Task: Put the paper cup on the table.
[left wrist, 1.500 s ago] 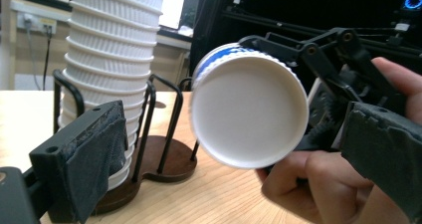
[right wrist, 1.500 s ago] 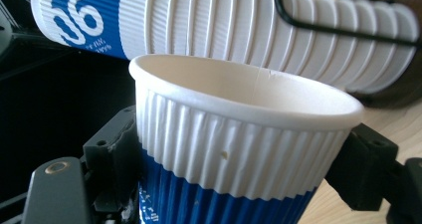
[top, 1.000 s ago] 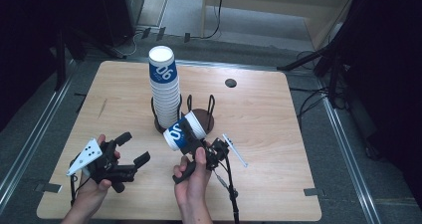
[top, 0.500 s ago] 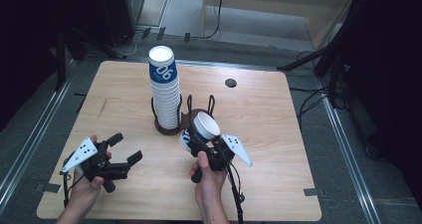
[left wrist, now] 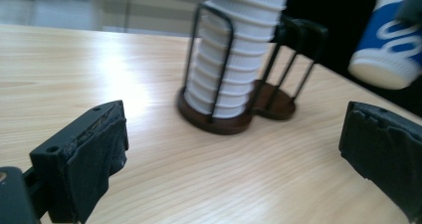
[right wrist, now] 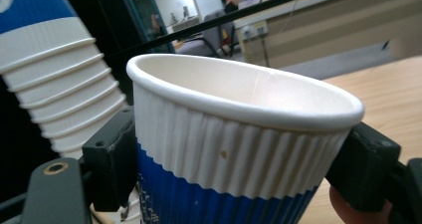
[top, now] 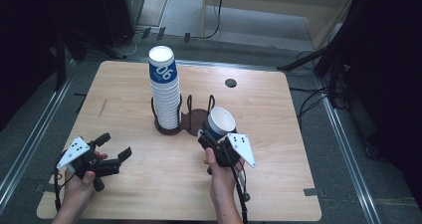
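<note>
One paper cup [top: 220, 123] sits clamped in our right gripper [top: 215, 140], mouth up, so it can drop base-first into the empty ring of the wire holder [top: 198, 119] just at its nine o'clock. We judge the full ring, with the cup stack [top: 165, 94], explains choosing the free side. Our left gripper [top: 113, 148] waits unclenched and empty at seven o'clock of the holder, well apart.

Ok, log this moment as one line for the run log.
left hand-held gripper: open, empty, low over table | right hand-held gripper: shut on paper cup | cup stack: in holder
</note>
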`<state>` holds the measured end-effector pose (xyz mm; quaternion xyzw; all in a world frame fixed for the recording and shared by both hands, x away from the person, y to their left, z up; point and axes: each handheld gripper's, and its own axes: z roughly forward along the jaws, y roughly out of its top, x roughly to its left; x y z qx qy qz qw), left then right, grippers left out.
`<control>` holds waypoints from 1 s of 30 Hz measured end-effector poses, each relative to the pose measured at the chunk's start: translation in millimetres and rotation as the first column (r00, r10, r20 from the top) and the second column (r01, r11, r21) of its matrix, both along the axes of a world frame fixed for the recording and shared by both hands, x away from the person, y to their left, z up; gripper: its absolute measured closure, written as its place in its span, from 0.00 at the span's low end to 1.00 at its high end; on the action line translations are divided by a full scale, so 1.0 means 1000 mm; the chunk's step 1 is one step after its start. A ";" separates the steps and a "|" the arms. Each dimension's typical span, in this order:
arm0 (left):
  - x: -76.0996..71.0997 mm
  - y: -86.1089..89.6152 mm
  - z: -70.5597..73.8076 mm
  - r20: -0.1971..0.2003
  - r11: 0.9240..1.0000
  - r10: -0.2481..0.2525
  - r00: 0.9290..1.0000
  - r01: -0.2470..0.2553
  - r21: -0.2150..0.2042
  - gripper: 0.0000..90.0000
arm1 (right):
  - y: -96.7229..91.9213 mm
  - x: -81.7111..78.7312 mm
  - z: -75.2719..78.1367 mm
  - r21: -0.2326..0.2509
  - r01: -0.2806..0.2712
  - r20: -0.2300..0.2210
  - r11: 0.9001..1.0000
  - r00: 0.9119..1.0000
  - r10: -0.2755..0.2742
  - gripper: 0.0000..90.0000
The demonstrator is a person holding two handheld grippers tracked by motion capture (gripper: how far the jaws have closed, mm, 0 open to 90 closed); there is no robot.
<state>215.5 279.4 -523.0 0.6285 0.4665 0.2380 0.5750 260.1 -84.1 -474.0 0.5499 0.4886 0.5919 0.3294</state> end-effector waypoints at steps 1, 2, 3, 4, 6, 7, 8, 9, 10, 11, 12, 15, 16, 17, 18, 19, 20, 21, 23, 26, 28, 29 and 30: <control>0.001 0.003 -0.001 -0.004 1.000 0.007 1.000 -0.007 0.006 0.00 | -0.002 0.001 0.000 -0.007 0.004 0.002 1.000 1.000 -0.004 0.21; 0.001 0.006 -0.002 -0.006 1.000 0.022 1.000 -0.022 0.008 0.00 | -0.004 0.002 0.001 -0.017 0.014 0.005 1.000 1.000 -0.014 0.21; 0.001 0.008 -0.004 -0.008 0.999 0.038 0.999 -0.038 0.005 0.00 | -0.006 0.003 0.001 -0.026 0.020 0.008 0.999 1.000 -0.019 0.21; 0.002 0.011 -0.005 -0.005 0.998 0.056 0.998 -0.056 0.011 0.00 | -0.008 0.005 0.001 -0.037 0.028 0.014 0.999 1.000 -0.028 0.21; 0.002 0.017 -0.007 -0.021 0.995 0.088 0.996 -0.087 0.048 0.00 | -0.012 0.008 0.001 -0.057 0.046 0.016 0.997 0.999 -0.045 0.21; 0.002 0.019 -0.008 -0.030 0.994 0.093 0.995 -0.091 0.061 0.00 | -0.014 0.010 0.000 -0.064 0.052 0.015 0.997 0.999 -0.051 0.21; 0.002 0.021 -0.009 -0.034 0.993 0.098 0.995 -0.096 0.072 0.00 | -0.016 0.012 0.000 -0.077 0.061 0.016 0.995 0.998 -0.060 0.21; 0.002 0.023 -0.009 -0.043 0.991 0.105 0.994 -0.101 0.084 0.00 | -0.018 0.014 0.000 -0.081 0.064 0.015 0.995 0.998 -0.063 0.21; 0.002 0.026 -0.010 -0.055 0.990 0.109 0.993 -0.103 0.094 0.00 | -0.020 0.016 -0.001 -0.089 0.072 0.017 0.993 0.997 -0.070 0.21; 0.003 0.028 -0.011 -0.065 0.989 0.117 0.991 -0.110 0.096 0.00 | -0.022 0.018 -0.001 -0.096 0.078 0.016 0.992 0.997 -0.077 0.21; 0.002 0.031 -0.012 -0.077 0.987 0.129 0.989 -0.120 0.109 0.00 | -0.023 0.020 -0.001 -0.102 0.081 0.017 0.991 0.997 -0.079 0.21; 0.002 0.038 -0.015 -0.091 0.981 0.151 0.984 -0.138 0.136 0.00 | -0.028 0.026 -0.002 -0.115 0.097 0.021 0.989 0.995 -0.095 0.21; 0.002 0.040 -0.016 -0.090 0.981 0.156 0.984 -0.144 0.130 0.00 | -0.029 0.028 -0.003 -0.124 0.103 0.020 0.987 0.995 -0.101 0.21; 0.002 0.043 -0.017 -0.091 0.980 0.162 0.982 -0.150 0.127 0.00 | -0.031 0.030 -0.003 -0.139 0.108 0.025 0.984 0.994 -0.106 0.21; 0.002 0.045 -0.017 -0.096 0.980 0.168 0.981 -0.155 0.126 0.00 | -0.033 0.033 -0.003 -0.153 0.114 0.030 0.982 0.993 -0.111 0.21; 0.002 0.048 -0.018 -0.098 0.978 0.176 0.980 -0.163 0.128 0.00 | -0.034 0.035 -0.003 -0.161 0.119 0.033 0.980 0.993 -0.115 0.21; 0.002 0.050 -0.019 -0.102 0.978 0.181 0.978 -0.168 0.124 0.00 | -0.036 0.037 -0.003 -0.169 0.127 0.035 0.977 0.992 -0.123 0.21; 0.002 0.052 -0.019 -0.106 0.978 0.186 0.977 -0.173 0.118 0.00 | -0.039 0.040 -0.004 -0.175 0.130 0.036 0.976 0.991 -0.126 0.21; 0.002 0.055 -0.022 -0.111 0.978 0.191 0.975 -0.180 0.107 0.00 | -0.043 0.046 -0.004 -0.185 0.141 0.039 0.973 0.990 -0.137 0.21; 0.002 0.056 -0.024 -0.116 0.978 0.191 0.975 -0.180 0.102 0.00 | -0.051 0.055 -0.006 -0.200 0.157 0.036 0.967 0.988 -0.152 0.21; 0.002 0.056 -0.024 -0.116 0.980 0.180 0.977 -0.168 0.106 0.00 | -0.056 0.061 -0.009 -0.204 0.166 0.034 0.965 0.986 -0.162 0.21; 0.001 0.055 -0.024 -0.119 0.981 0.177 0.977 -0.165 0.105 0.00 | -0.058 0.064 -0.010 -0.213 0.181 0.034 0.960 0.983 -0.178 0.21; 0.001 0.056 -0.024 -0.116 0.981 0.174 0.978 -0.162 0.106 0.00 | -0.059 0.068 -0.012 -0.220 0.191 0.030 0.957 0.981 -0.189 0.21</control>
